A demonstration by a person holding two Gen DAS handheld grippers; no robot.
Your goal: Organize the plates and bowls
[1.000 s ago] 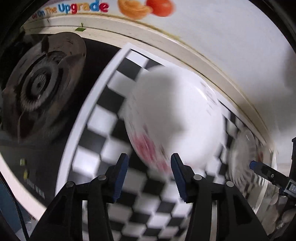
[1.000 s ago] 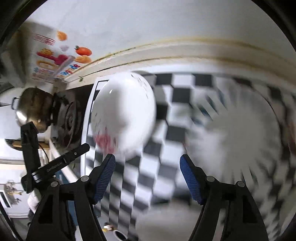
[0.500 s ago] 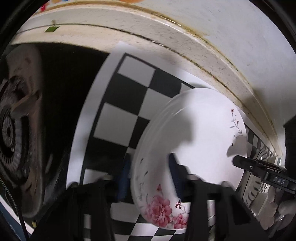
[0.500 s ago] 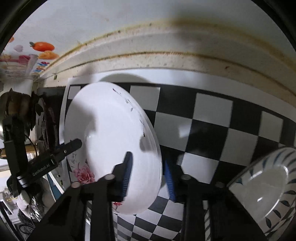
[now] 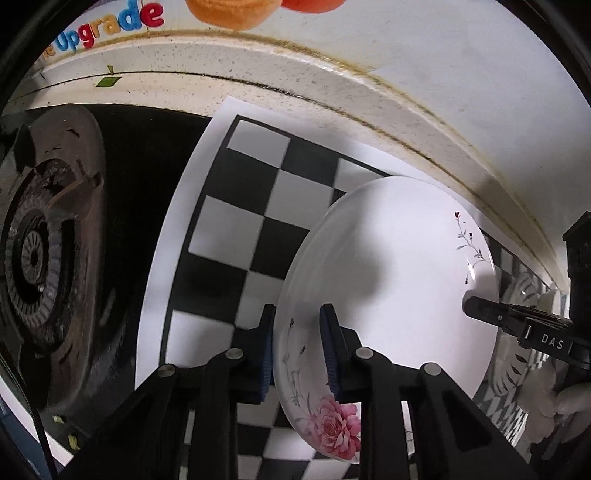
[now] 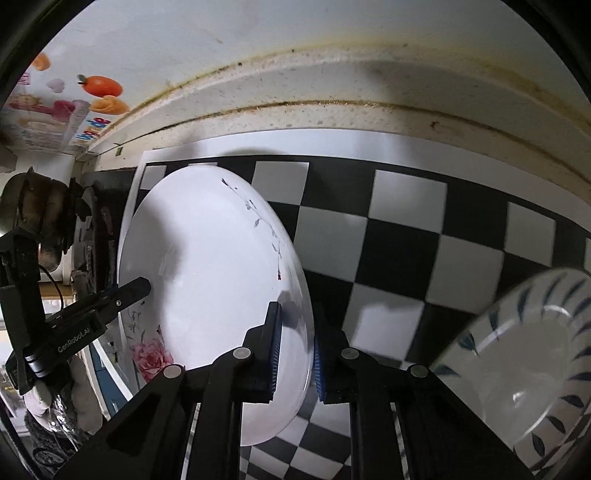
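A white plate with a pink rose and thin twig pattern [image 5: 399, 280] is held on edge above the black-and-white checkered mat [image 5: 240, 229]. My left gripper [image 5: 297, 349] is shut on its near rim. My right gripper [image 6: 295, 343] is shut on the opposite rim of the same plate [image 6: 214, 273]. Each gripper shows in the other's view: the right one [image 5: 517, 325] and the left one [image 6: 92, 314]. A bowl with blue leaf marks [image 6: 524, 362] sits at the right on the mat.
A gas burner [image 5: 40, 254] lies left of the mat on a dark stovetop. A metal pot [image 6: 33, 218] stands there. A speckled backsplash ledge [image 5: 295, 77] and a wall with fruit stickers [image 5: 229, 11] run behind the mat [image 6: 402, 236].
Both grippers moved in from open positions in front of the plate and closed on its opposite rims. The plate now stands tilted on edge, held by both.
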